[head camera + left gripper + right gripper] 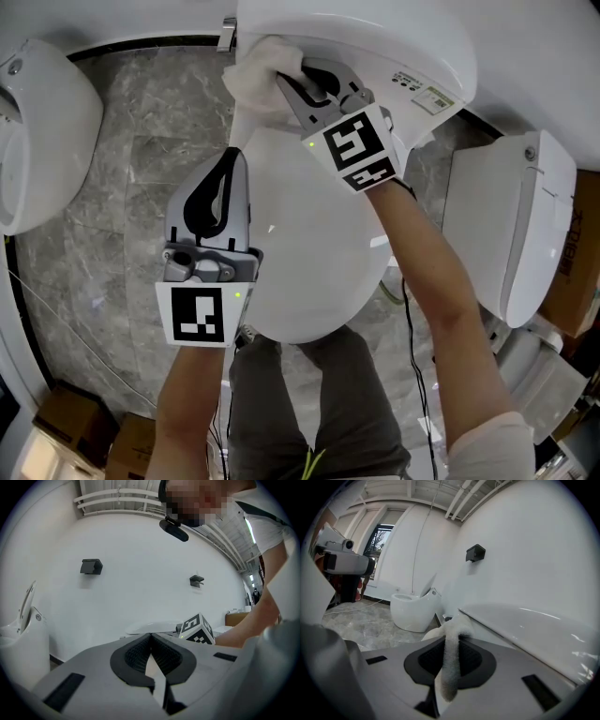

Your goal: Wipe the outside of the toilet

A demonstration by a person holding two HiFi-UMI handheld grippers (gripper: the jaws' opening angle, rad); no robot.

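From the head view we look down on the toilet (309,244), its lid shut. The left gripper (223,173) lies over the lid's left edge, though we cannot tell whether it touches. The right gripper (302,86) is up at the rear of the toilet, behind the lid, where a white cloth (262,70) is bunched against the porcelain. Only here do we see the whole lid, both forearms and the marble floor (122,159) around the base. The left gripper view gives us what the head view cannot: its jaws pressed together, tips meeting, nothing between them, with the right gripper's marker cube (198,629) beyond. In the right gripper view we find the jaws pinching the cloth. A strip of it hangs down between the pads, and the toilet's white surface lies just to the right.
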